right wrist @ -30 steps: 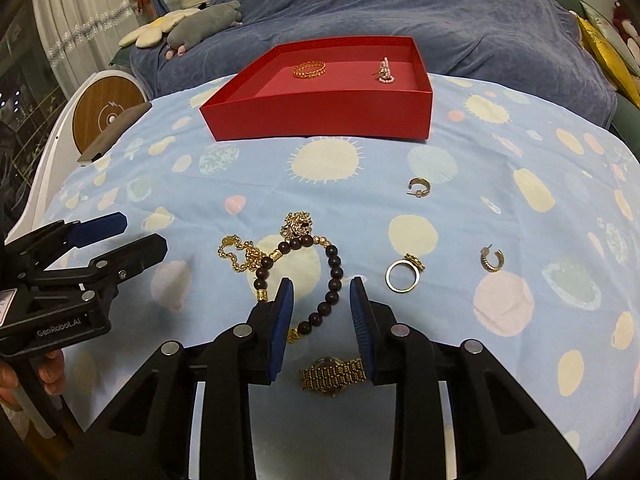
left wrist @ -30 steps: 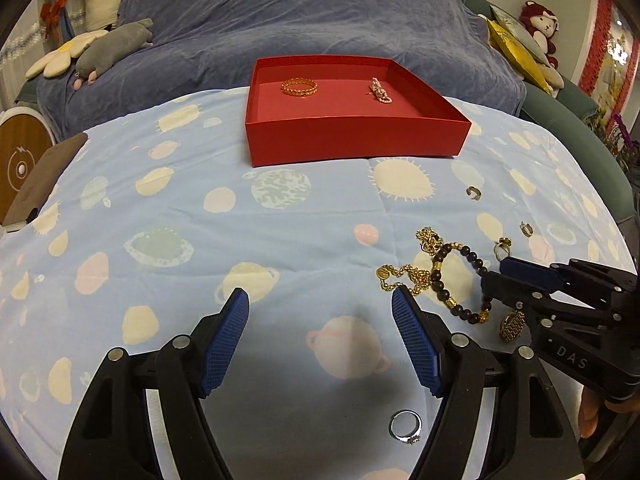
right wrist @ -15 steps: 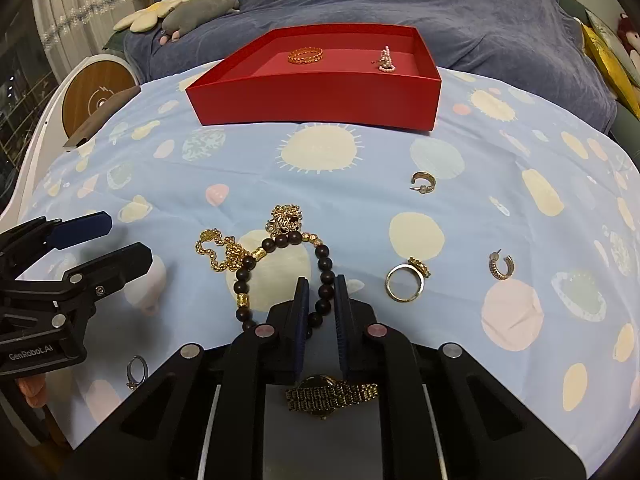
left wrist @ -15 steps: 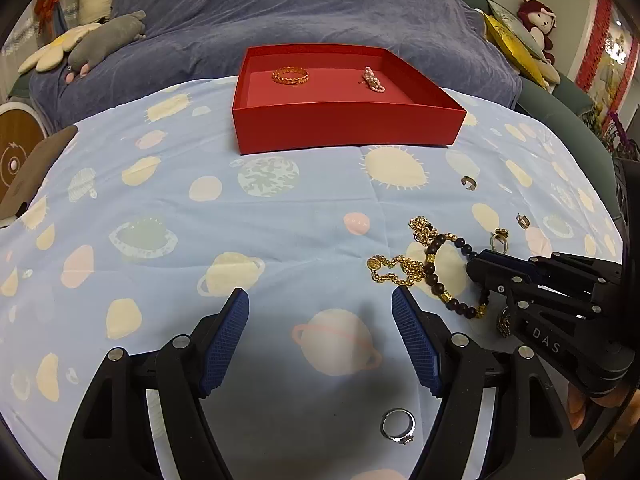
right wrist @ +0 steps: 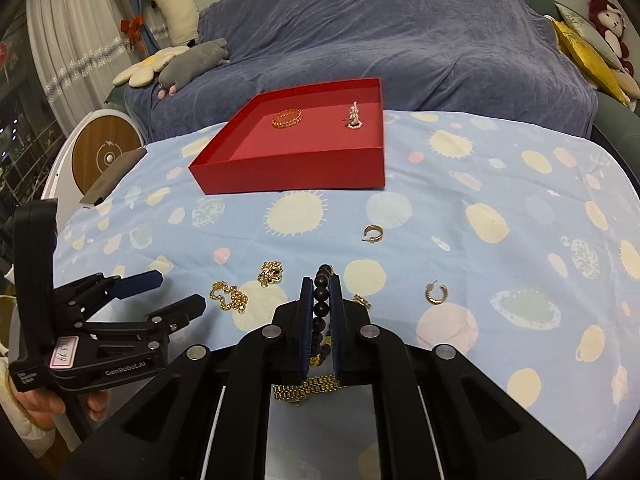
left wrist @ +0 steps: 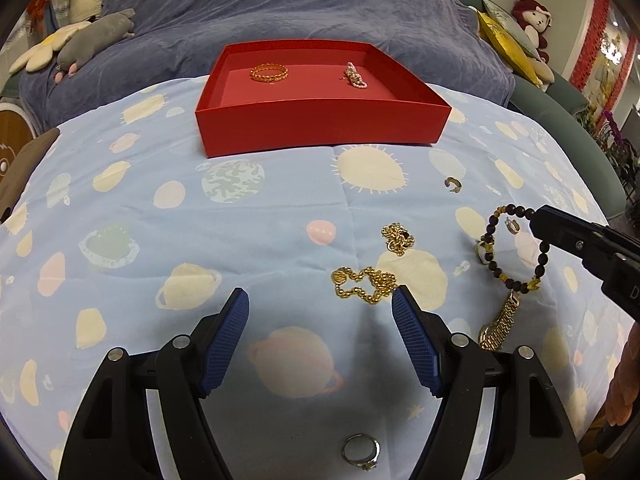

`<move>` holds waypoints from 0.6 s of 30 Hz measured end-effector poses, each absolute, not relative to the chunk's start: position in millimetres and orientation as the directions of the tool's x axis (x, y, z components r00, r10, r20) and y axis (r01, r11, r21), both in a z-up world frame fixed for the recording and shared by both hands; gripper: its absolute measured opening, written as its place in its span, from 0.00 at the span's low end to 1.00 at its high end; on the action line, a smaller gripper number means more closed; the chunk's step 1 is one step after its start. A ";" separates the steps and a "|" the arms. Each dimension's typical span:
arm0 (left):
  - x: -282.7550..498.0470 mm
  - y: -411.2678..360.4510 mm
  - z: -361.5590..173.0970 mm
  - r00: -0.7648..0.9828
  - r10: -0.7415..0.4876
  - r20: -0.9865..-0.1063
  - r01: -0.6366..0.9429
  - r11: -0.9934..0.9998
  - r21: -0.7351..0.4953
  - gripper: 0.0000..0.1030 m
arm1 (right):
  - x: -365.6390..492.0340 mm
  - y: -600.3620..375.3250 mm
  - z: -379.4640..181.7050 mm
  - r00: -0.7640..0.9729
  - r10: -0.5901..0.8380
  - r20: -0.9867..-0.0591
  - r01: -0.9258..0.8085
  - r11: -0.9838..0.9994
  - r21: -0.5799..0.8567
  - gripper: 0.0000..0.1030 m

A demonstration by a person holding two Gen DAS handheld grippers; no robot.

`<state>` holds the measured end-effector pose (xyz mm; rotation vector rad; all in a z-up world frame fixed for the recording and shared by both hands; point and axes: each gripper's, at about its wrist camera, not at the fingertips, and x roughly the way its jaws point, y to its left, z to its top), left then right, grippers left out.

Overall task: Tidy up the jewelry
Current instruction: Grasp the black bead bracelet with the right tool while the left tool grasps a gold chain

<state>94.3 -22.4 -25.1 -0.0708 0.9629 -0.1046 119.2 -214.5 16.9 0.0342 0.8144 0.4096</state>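
Observation:
A red tray [left wrist: 320, 128] [right wrist: 288, 178] stands at the far side of the blue cloth and holds a gold bangle [left wrist: 269, 73] and a pearl piece [left wrist: 355, 76]. My right gripper [right wrist: 320, 284] [left wrist: 538, 220] is shut on a dark bead bracelet [left wrist: 494, 236] [right wrist: 322, 300] and holds it lifted above the cloth. My left gripper [left wrist: 320, 304] [right wrist: 176, 292] is open and empty, low over the cloth. A gold chain [left wrist: 366, 282] lies just beyond its right finger. A silver ring [left wrist: 360, 450] lies beneath it.
Loose on the cloth are a gold charm [left wrist: 396, 234], a gold watch [left wrist: 500, 326], a gold ring [left wrist: 480, 249] and hoop earrings [right wrist: 373, 233] [right wrist: 436, 294]. A blue-covered sofa [right wrist: 400, 52] with plush toys stands behind the table.
My right gripper closed on the bead bracelet and lifted it off the cloth, up and to the right. The left gripper stayed open and shifted slightly.

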 end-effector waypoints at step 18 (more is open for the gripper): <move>109.4 -58.0 -44.4 0.601 -0.059 -0.797 0.121 0.992 0.017 0.37 | 117.3 -236.0 20.3 0.623 0.371 -0.689 -0.307 0.926 0.220 0.07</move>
